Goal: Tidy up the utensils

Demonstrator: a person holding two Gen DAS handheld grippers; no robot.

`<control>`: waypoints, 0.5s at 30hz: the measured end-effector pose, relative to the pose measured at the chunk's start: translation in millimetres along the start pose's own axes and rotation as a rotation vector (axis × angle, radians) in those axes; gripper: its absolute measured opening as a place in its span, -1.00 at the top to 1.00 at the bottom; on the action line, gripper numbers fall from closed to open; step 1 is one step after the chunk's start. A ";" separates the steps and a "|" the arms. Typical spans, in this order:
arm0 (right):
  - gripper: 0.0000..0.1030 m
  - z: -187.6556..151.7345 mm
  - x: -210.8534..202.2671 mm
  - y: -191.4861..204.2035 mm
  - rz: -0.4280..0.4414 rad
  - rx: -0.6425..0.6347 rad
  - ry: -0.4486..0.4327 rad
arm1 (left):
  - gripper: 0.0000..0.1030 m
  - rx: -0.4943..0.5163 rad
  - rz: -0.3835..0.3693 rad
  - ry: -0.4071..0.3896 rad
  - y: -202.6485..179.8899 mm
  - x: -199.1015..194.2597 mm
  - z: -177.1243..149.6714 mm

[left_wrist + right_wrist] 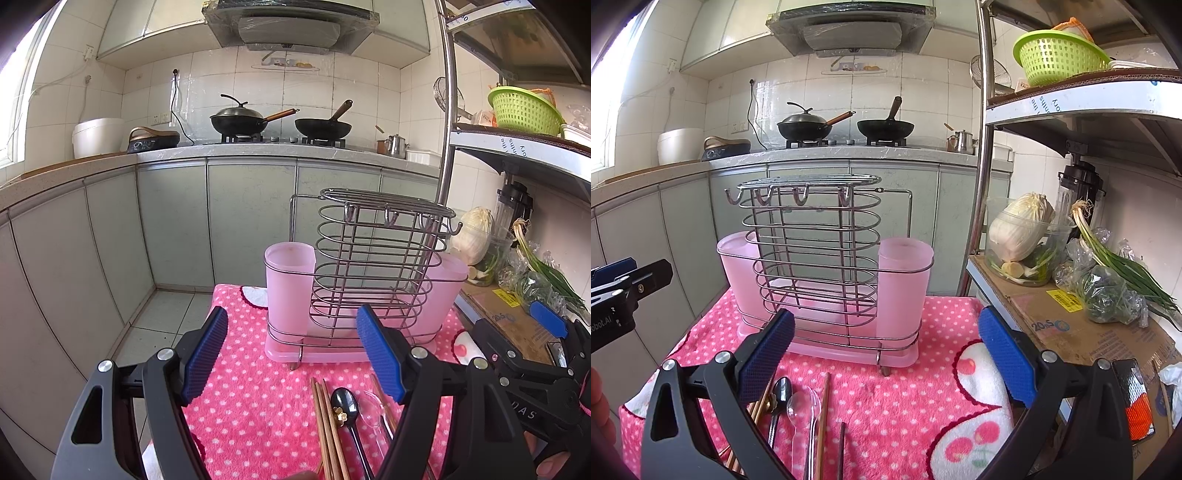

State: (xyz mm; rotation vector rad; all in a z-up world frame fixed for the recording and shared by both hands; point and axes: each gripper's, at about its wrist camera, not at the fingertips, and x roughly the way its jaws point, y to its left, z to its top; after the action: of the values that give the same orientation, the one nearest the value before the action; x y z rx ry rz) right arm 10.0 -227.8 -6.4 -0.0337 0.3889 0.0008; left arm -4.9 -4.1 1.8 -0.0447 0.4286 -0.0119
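A: What do we see from our left gripper (291, 354)?

B: Its jaws stand wide apart with nothing between the blue pads (207, 352). Ahead of the jaws, slightly toward the right pad, stands the wire utensil rack (373, 266) on its pink tray, with one pink cup (290, 288) at its left end and another pink cup (439, 295) at its right end. Both look empty as far as we can tell.

A: And the utensils?

B: They lie on the pink dotted cloth (255, 398), below the jaws and close to the right pad: wooden chopsticks (327, 424), a black spoon (347, 410) just beside them, and a clear spoon (373, 410) partly hidden behind the pad.

A: Now our right gripper (886, 354)?

B: Also spread wide, holding nothing. The rack (812, 254) sits ahead of the jaws, nearer the left pad. The utensils lie below and beside that left pad: the black spoon (781, 391), the clear spoon (803, 406), one chopstick (823, 417) right of them, and a dark stick (842, 450) farther right. More chopsticks (757, 410) are partly hidden behind the pad.

A: Anything outside the jaws?

B: Beyond the right pad, a shelf (1071, 325) carries a cabbage (1019, 229) and green onions (1123, 266). At the left edge of the right view, we see the other gripper's tip.
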 end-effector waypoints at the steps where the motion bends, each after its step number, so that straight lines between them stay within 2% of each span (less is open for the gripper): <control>1: -0.94 -0.2 -0.3 0.0 0.000 0.001 0.000 | -0.39 0.000 0.000 0.000 0.5 -0.2 0.1; 15: -0.94 5.6 -6.8 0.6 -0.005 0.000 -0.023 | -0.39 0.000 -0.002 0.004 1.8 0.7 0.1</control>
State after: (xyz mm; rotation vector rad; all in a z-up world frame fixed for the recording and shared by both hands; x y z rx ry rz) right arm 5.9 -227.0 1.3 -0.0351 0.3654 -0.0038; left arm -4.2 -2.4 1.5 -0.0450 0.4322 -0.0137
